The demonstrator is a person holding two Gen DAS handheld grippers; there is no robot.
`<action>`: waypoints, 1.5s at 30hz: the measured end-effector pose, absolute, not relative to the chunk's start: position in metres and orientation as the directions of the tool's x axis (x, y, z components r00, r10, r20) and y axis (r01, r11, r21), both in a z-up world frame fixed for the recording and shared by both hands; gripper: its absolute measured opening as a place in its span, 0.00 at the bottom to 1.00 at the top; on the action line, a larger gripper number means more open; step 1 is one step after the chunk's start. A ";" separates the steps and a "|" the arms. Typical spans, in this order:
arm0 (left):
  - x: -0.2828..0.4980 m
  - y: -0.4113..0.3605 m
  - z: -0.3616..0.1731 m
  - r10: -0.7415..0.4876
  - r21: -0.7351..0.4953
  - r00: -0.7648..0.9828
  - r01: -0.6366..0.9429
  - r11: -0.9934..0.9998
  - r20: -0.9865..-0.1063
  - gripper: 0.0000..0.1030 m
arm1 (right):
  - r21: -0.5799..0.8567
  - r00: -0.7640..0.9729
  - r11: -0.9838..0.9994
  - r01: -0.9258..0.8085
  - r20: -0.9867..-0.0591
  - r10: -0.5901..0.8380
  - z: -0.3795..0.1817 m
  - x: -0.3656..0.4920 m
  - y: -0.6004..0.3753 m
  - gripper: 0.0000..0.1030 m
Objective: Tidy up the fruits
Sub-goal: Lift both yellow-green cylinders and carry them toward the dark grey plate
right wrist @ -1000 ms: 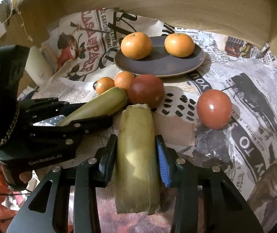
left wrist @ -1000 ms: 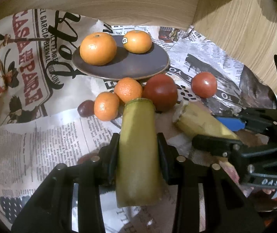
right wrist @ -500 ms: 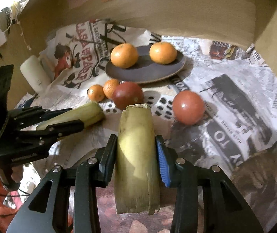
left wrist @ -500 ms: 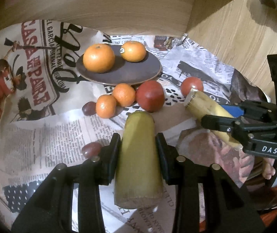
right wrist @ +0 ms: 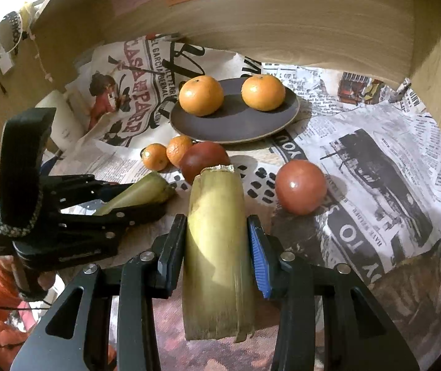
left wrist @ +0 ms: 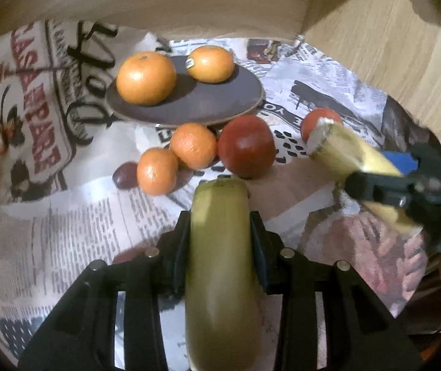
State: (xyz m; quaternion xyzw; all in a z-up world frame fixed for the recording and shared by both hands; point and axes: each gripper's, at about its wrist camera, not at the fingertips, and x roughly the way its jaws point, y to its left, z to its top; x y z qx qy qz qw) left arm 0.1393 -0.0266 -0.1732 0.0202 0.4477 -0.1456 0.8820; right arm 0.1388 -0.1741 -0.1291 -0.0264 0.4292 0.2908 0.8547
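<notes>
Both claws, left claw (left wrist: 220, 241) and right claw (right wrist: 217, 241), grip banana pieces lengthwise, pointing toward the plate (right wrist: 245, 130) ahead, seemingly slightly left.

The newspaper (right wrist: 359, 160) shows "YOU", "TO" and red "CASA" lettering.

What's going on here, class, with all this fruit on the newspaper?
A person holds a tool in each hand, and each is clamped on a yellow-green banana piece: the left tool grips one piece, the right tool another. Both are held above the newspaper. Ahead, two oranges sit on a dark plate. Two small mandarins, a dark red fruit and a tomato lie loose beside it.
</notes>
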 end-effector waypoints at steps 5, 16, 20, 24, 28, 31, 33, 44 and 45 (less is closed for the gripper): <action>0.143 -0.027 -0.165 -0.257 -0.108 0.561 0.284 0.953 -0.787 0.35 | 0.188 0.490 0.834 -0.518 -0.734 0.470 -0.120 0.144 -0.175 0.35; 0.148 -0.010 -0.117 -0.293 -0.144 0.633 0.277 0.950 -0.717 0.35 | 0.148 0.548 0.836 -0.528 -0.693 0.469 -0.096 0.168 -0.174 0.35; 0.149 -0.004 -0.098 -0.309 -0.156 0.657 0.281 0.947 -0.688 0.35 | 0.134 0.567 0.836 -0.533 -0.677 0.470 -0.087 0.174 -0.174 0.35; 0.157 -0.004 -0.079 -0.321 -0.157 0.681 0.293 0.943 -0.658 0.35 | 0.137 0.578 0.836 -0.532 -0.663 0.477 -0.079 0.182 -0.176 0.35; 0.174 -0.005 -0.069 -0.329 -0.160 0.689 0.299 0.941 -0.646 0.35 | 0.131 0.586 0.840 -0.526 -0.661 0.470 -0.077 0.194 -0.175 0.35; 0.187 -0.009 -0.066 -0.324 -0.148 0.695 0.303 0.942 -0.642 0.35 | 0.124 0.587 0.842 -0.526 -0.664 0.464 -0.078 0.203 -0.172 0.35; 0.197 -0.014 -0.067 -0.324 -0.142 0.690 0.308 0.941 -0.647 0.35 | 0.115 0.589 0.844 -0.524 -0.666 0.457 -0.078 0.208 -0.170 0.35; 0.247 -0.029 -0.097 -0.364 -0.179 0.587 0.350 0.920 -0.724 0.35 | 0.115 0.564 0.839 -0.532 -0.691 0.452 -0.086 0.242 -0.159 0.35; 0.252 -0.030 -0.100 -0.363 -0.175 0.579 0.355 0.918 -0.730 0.35 | 0.113 0.559 0.838 -0.534 -0.696 0.450 -0.088 0.245 -0.158 0.35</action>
